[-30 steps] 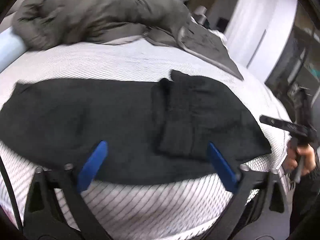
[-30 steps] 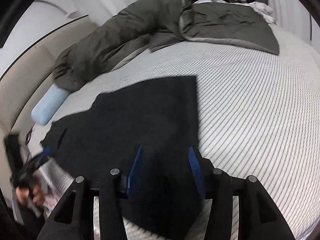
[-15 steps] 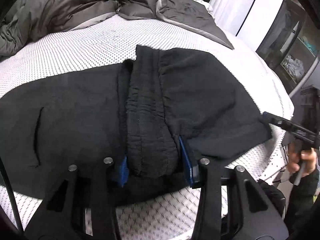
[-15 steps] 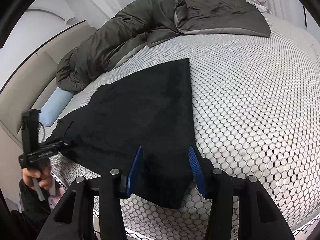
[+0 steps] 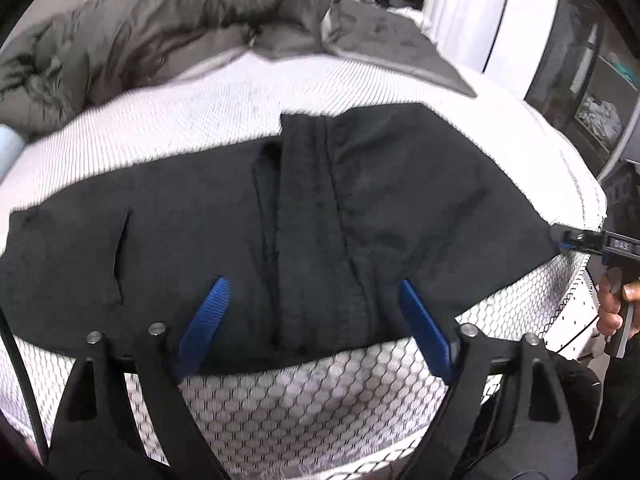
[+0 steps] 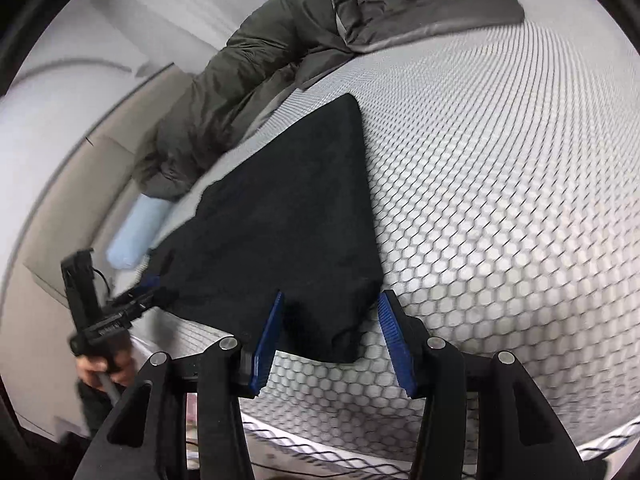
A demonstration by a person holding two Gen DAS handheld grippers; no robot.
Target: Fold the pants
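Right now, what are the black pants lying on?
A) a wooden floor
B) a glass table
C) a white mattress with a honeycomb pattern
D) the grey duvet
C: the pants lie spread flat on the white honeycomb-patterned mattress, with the grey duvet bunched up farther back, apart from them.

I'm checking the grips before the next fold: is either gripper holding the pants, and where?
Neither: the left gripper and the right gripper stand open around the black pants, at the folded waistband edge and the hem corner.
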